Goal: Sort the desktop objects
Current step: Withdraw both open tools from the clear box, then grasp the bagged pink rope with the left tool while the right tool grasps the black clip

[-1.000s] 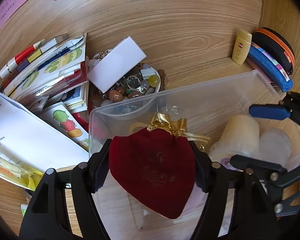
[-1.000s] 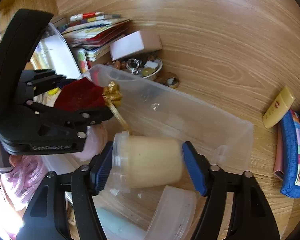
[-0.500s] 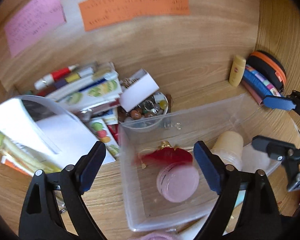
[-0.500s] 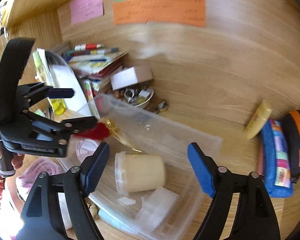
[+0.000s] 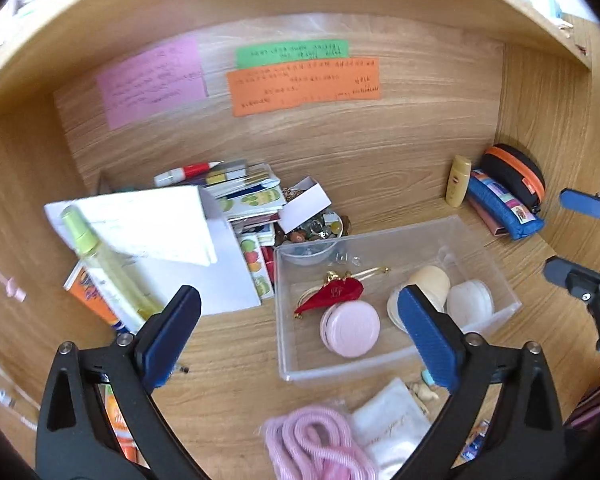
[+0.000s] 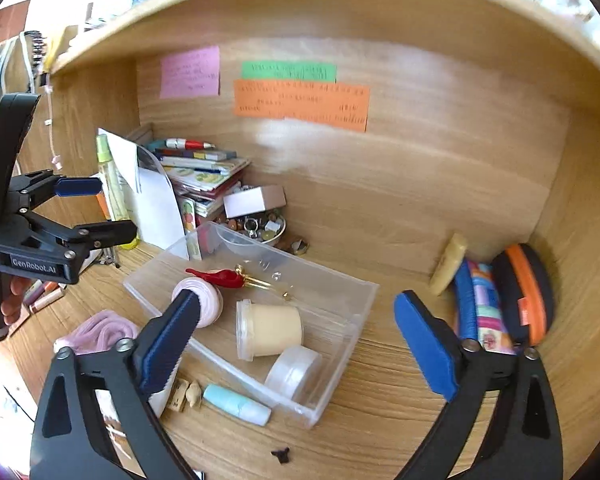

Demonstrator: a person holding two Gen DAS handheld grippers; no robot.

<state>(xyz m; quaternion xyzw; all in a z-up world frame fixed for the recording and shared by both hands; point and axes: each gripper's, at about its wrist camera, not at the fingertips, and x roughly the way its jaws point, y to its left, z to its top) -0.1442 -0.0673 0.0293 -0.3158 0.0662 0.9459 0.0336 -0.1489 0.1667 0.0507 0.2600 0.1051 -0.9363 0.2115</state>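
Note:
A clear plastic bin (image 5: 396,364) (image 6: 340,360) sits on the wooden desk. In it lie a red velvet pouch (image 5: 336,292) (image 6: 216,276), a pink round case (image 5: 350,328), a cream jar (image 5: 428,284) (image 6: 276,330) on its side and a clear lidded jar (image 5: 470,302) (image 6: 296,368). My left gripper (image 5: 296,332) (image 6: 100,210) hangs above and in front of the bin, its jaws opening wide with nothing held. My right gripper (image 6: 296,332) (image 5: 572,236) is likewise raised, its jaws opening, empty.
Left of the bin are stacked books and papers (image 5: 172,232), a spray bottle (image 5: 100,264) and a trinket bowl (image 5: 316,232) under a white box (image 5: 304,204). A sunscreen bottle (image 5: 458,180) and pencil cases (image 6: 500,300) sit at the right. Pink cord (image 5: 316,440) and a blue tube (image 6: 236,404) lie in front.
Both grippers let go, the left of the red pouch and the right of the cream jar. Both opened wide and drew back and up, leaving the pouch and jar in the bin.

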